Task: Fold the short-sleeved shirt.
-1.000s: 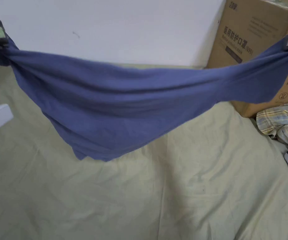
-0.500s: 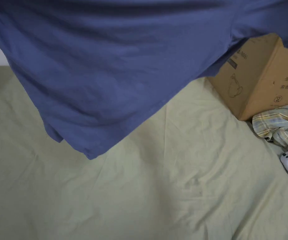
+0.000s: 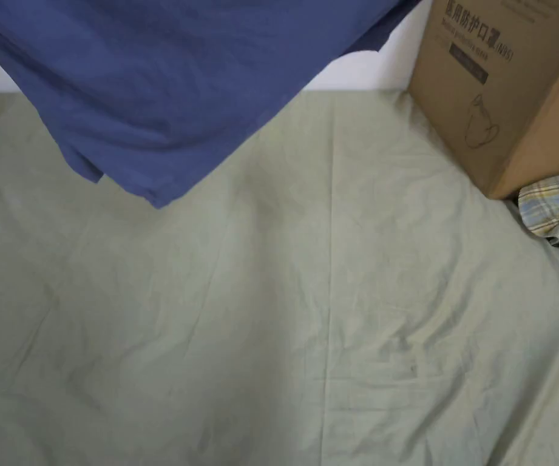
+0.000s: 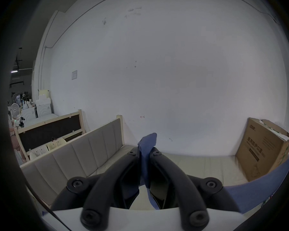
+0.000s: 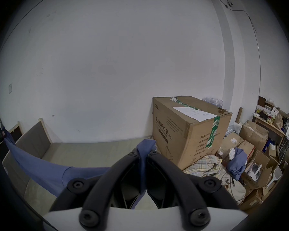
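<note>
Pinching blue cloth, both sets of fingers are clamped on the shirt (image 3: 150,91): the left gripper (image 4: 144,153) has a tuft poking up between its closed tips at lower centre of the left gripper view, and the right gripper (image 5: 143,153) has the same at lower centre of the right gripper view. Shirt hangs stretched between them in the air, filling the upper left of the head view, lowest corner dangling above the pale green bed sheet (image 3: 332,315), not lying on it. Risks, as a guess: each grip looks like a small bunched bit of fabric, so a tug apart could pull it free and drop one side; lowering unevenly could land the hem crumpled or folded under; swinging right could brush the cardboard box (image 3: 508,91) or the plaid cloth (image 3: 554,209) at right edge.
</note>
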`<state>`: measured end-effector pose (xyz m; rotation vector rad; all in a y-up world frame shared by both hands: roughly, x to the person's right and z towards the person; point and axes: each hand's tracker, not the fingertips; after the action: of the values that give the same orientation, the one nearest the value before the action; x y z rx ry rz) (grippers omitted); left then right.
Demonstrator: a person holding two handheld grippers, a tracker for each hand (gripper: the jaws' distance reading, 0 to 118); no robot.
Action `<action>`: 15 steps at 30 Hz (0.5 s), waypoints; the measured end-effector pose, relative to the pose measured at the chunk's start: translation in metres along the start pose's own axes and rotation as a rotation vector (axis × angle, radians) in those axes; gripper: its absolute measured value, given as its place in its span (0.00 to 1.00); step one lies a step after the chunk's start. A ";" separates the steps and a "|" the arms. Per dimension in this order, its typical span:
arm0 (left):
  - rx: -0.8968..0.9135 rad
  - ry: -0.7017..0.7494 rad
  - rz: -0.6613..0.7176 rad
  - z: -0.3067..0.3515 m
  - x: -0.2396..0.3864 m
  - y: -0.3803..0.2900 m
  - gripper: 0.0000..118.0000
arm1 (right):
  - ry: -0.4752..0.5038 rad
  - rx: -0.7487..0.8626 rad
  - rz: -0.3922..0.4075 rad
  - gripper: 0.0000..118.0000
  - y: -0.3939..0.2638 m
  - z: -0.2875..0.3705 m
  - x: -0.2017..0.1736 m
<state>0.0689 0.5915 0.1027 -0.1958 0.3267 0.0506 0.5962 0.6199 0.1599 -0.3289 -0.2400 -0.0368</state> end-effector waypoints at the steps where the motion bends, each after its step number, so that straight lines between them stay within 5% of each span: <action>1: 0.001 0.004 0.002 -0.009 0.003 -0.003 0.06 | 0.003 0.007 -0.005 0.01 -0.004 -0.011 -0.003; 8: -0.113 -0.008 0.010 -0.065 0.011 -0.079 0.06 | -0.015 -0.046 -0.026 0.01 -0.060 -0.094 -0.014; 15: -0.325 -0.028 0.007 -0.072 -0.009 -0.205 0.06 | 0.040 -0.246 -0.006 0.01 -0.188 -0.130 -0.004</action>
<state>0.0539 0.3761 0.0763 -0.5160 0.2894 0.1134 0.6075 0.4000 0.0992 -0.5721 -0.1968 -0.0789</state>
